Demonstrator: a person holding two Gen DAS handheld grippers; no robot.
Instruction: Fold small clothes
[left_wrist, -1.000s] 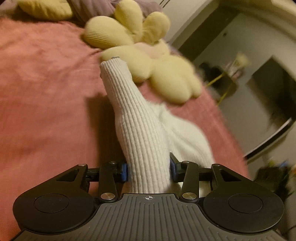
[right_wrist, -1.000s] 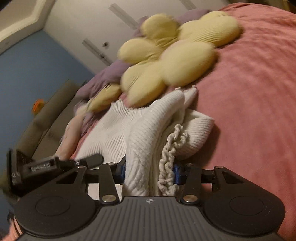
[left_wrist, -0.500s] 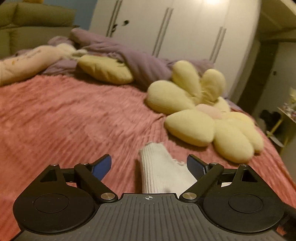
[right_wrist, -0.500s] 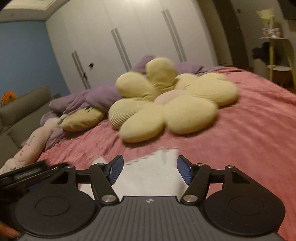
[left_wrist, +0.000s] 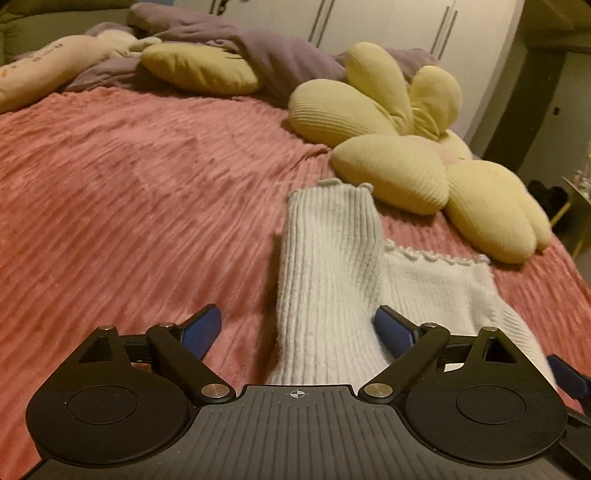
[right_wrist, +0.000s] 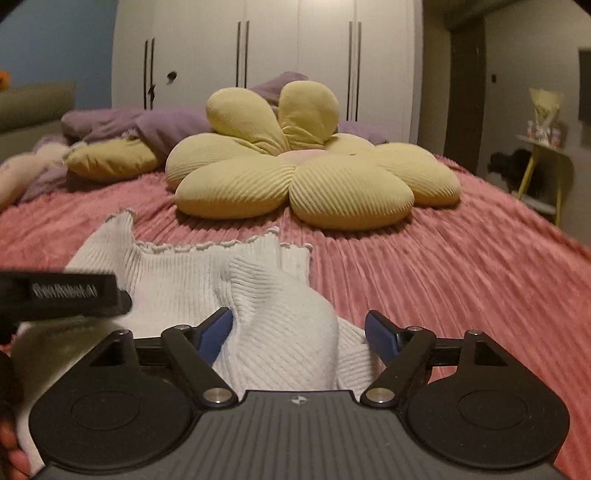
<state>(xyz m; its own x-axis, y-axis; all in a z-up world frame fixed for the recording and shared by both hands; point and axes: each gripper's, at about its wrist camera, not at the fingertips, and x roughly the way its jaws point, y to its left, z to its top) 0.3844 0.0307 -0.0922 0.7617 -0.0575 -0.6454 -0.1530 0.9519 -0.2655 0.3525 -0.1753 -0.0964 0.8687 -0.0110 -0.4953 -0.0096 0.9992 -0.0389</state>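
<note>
A small white ribbed knit garment (left_wrist: 332, 280) lies on the pink bedspread (left_wrist: 129, 206), one sleeve stretched away from me. My left gripper (left_wrist: 297, 328) is open, its blue pads apart either side of that sleeve. In the right wrist view the same garment (right_wrist: 207, 273) lies spread with a raised fold near the jaws. My right gripper (right_wrist: 299, 332) is open over that fold. The left gripper's body (right_wrist: 59, 295) shows at the left edge of the right wrist view.
A yellow flower-shaped cushion (right_wrist: 295, 173) lies just beyond the garment; it also shows in the left wrist view (left_wrist: 406, 155). A yellow pillow (left_wrist: 199, 70) and purple bedding (left_wrist: 266, 51) lie further back. White wardrobe doors (right_wrist: 266, 55) stand behind; a small side table (right_wrist: 539, 158) stands right.
Both grippers were shut on the white garment and holding it up; both have opened and the garment now lies flat on the bedspread. Both views have levelled out.
</note>
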